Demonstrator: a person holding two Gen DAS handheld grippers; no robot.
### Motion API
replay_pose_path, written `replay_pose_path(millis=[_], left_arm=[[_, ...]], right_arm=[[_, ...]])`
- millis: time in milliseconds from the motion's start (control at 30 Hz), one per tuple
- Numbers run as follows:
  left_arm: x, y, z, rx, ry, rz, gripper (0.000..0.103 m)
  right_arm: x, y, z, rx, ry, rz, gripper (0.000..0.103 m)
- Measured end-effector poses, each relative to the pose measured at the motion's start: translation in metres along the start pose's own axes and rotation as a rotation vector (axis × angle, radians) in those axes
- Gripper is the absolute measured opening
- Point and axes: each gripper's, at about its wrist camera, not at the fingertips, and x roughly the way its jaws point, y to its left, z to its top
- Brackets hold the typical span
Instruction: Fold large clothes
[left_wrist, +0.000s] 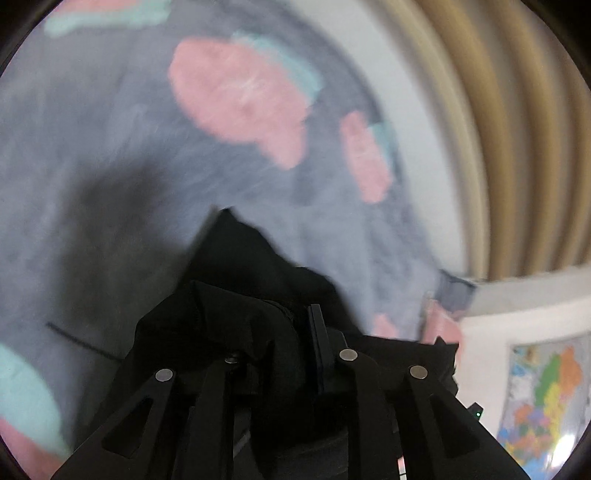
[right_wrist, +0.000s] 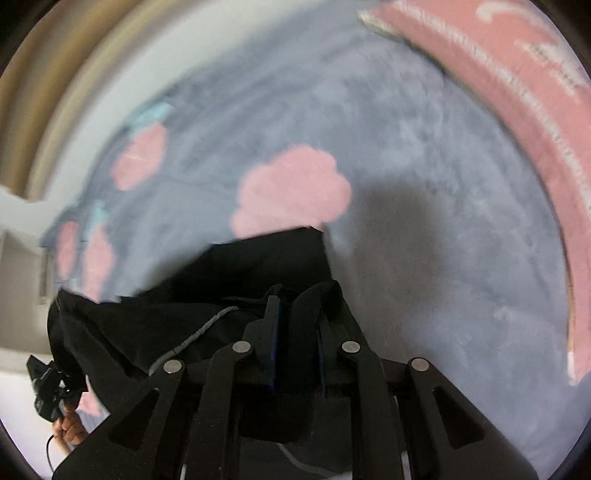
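Two grippers each hold a bunch of the same black garment over a grey blanket printed with pink clouds.

In the left wrist view, the left gripper (left_wrist: 280, 332) has its jaws nearly closed and clamped on the black garment (left_wrist: 236, 295), whose cloth piles up over one finger and hides it. The other finger (left_wrist: 318, 332) shows as a thin dark blade pressed against the fabric. A point of the garment juts forward past the fingertips. Below lies the grey blanket (left_wrist: 110, 166), blurred, with pink clouds (left_wrist: 240, 99) edged in mint. Past the blanket's far edge hang tan curtains (left_wrist: 517, 129). At the lower right, off the blanket, a coloured map (left_wrist: 546, 398) shows.

In the right wrist view, the right gripper (right_wrist: 295, 325) is likewise closed to a narrow gap on the black garment (right_wrist: 221, 280), with a fold of cloth pinched between its two fingers (right_wrist: 271, 325). The garment stretches off towards the left of the view, where a grey seam runs along it. It hangs just above the blanket (right_wrist: 443, 221), near a pink cloud (right_wrist: 291, 192). A broad pink band (right_wrist: 535, 129) curves along the blanket's right edge. At the lower left, a hand (right_wrist: 68, 428) grips a black device.
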Motion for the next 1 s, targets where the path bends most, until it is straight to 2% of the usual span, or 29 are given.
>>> replay_pose_path(millis=[67, 167, 300, 367, 433, 500, 600, 633, 733, 767, 867, 1000], left_arm=[[0.027, 0.008, 0.001, 0.001, 0.029, 0.046, 0.020], [0.057, 0.013, -0.002, 0.058, 0.044, 0.095, 0.021], [0.057, 0.009, 0.005, 0.140, 0.103, 0.083, 0.022], [0.047, 0.003, 0.008, 0.217, 0.145, 0.085, 0.023], [0.028, -0.008, 0.008, 0.308, 0.147, 0.101, 0.023], [0.000, -0.019, 0.003, 0.379, 0.151, 0.072, 0.027], [-0.032, -0.024, 0.003, 0.350, 0.204, -0.033, 0.036], [-0.045, -0.022, 0.005, 0.310, 0.206, -0.080, 0.036], [-0.074, -0.017, 0.008, 0.231, 0.172, -0.170, 0.041], [-0.087, -0.016, 0.009, 0.216, 0.138, -0.197, 0.044], [-0.110, -0.035, 0.003, 0.295, 0.015, -0.150, 0.049], [-0.094, -0.067, -0.024, 0.420, -0.012, -0.088, 0.050]], right_arm=[[0.035, -0.001, 0.002, -0.006, 0.049, -0.042, 0.020], [0.069, 0.000, 0.003, -0.011, 0.092, -0.089, 0.020], [0.080, 0.005, 0.003, -0.050, 0.094, -0.128, 0.022], [0.075, 0.003, 0.002, -0.046, 0.095, -0.099, 0.024], [0.059, -0.003, 0.001, -0.022, 0.093, -0.031, 0.028], [0.033, -0.010, -0.002, 0.001, 0.066, 0.041, 0.033], [-0.008, -0.018, -0.008, 0.014, -0.003, 0.101, 0.058], [-0.020, -0.019, -0.009, 0.013, -0.030, 0.102, 0.061], [-0.059, -0.017, -0.018, -0.016, -0.103, 0.103, 0.061], [-0.067, -0.014, -0.022, -0.029, -0.116, 0.098, 0.061], [-0.078, 0.019, -0.032, -0.136, -0.152, 0.076, 0.061], [-0.063, 0.087, -0.056, -0.350, -0.172, -0.038, 0.061]])
